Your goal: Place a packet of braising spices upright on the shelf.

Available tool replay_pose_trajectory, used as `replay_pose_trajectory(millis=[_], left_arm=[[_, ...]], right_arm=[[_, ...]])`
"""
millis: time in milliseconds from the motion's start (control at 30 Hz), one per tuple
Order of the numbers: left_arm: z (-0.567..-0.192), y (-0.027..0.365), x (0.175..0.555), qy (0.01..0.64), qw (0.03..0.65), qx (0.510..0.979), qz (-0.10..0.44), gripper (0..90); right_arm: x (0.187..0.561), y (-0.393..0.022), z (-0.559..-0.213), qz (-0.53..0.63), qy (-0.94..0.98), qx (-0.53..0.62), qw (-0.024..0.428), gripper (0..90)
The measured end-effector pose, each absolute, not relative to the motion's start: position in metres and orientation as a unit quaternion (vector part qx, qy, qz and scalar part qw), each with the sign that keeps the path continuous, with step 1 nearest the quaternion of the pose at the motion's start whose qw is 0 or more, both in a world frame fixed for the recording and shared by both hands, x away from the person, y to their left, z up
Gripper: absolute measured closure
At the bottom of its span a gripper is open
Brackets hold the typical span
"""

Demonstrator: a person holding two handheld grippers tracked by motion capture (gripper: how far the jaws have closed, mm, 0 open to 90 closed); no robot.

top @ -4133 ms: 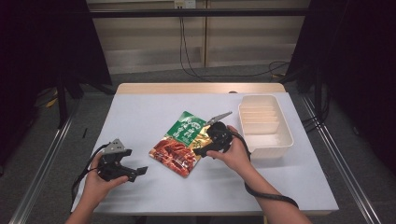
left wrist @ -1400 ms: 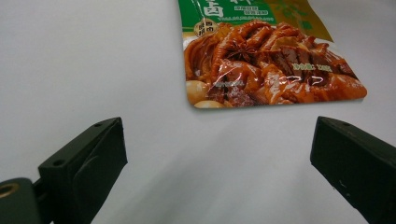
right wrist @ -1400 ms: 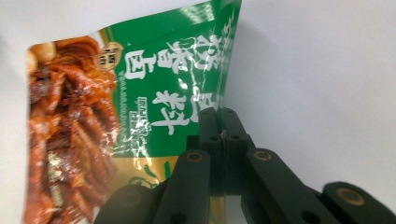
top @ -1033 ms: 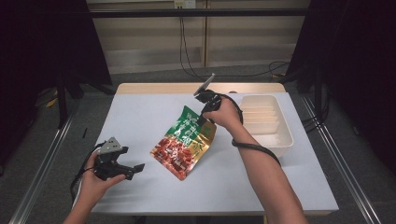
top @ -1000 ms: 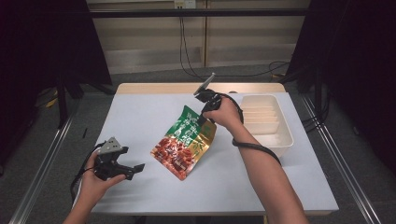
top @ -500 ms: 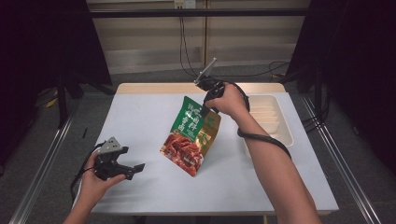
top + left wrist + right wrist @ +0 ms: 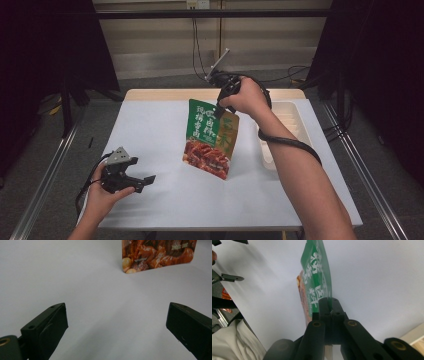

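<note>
Hanging mid-frame above the worktop (image 7: 150, 130), pouch (image 7: 210, 137) clamped in right gripper (image 7: 218, 111) fingers; left gripper (image 7: 145, 180) fingers apart, lower left.

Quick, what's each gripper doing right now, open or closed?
Left gripper: open, holding nothing.
Right gripper: closed on the top edge of the snack pouch.
</note>
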State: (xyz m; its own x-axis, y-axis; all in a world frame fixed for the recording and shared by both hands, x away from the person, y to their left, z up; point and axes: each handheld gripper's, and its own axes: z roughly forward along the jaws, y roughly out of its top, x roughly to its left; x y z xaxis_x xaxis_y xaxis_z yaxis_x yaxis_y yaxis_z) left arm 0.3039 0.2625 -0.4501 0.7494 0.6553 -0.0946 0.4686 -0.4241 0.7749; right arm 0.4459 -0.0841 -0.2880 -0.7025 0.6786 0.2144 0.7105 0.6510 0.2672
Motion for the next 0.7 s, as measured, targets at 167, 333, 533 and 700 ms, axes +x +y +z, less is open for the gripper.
replay_pose_trajectory(millis=[167, 333, 533, 700], left_arm=[[-0.449, 0.262, 0.303, 0.336, 0.41, 0.84, 0.112, 3.6], [-0.45, 0.262, 0.304, 0.331, 0.41, 0.842, 0.113, 3.6], [-0.451, 0.261, 0.304, 0.329, 0.411, 0.843, 0.111, 3.9], [-0.45, 0.261, 0.304, 0.332, 0.408, 0.843, 0.116, 3.9]], right_arm=[[0.441, -0.086, -0.273, -0.161, -0.91, -0.381, 0.037, 90.0], [0.435, -0.09, -0.261, -0.152, -0.912, -0.379, 0.024, 90.0], [0.431, -0.102, -0.247, -0.143, -0.914, -0.379, 0.009, 90.0], [0.431, -0.114, -0.235, -0.14, -0.913, -0.383, 0.001, 90.0]])
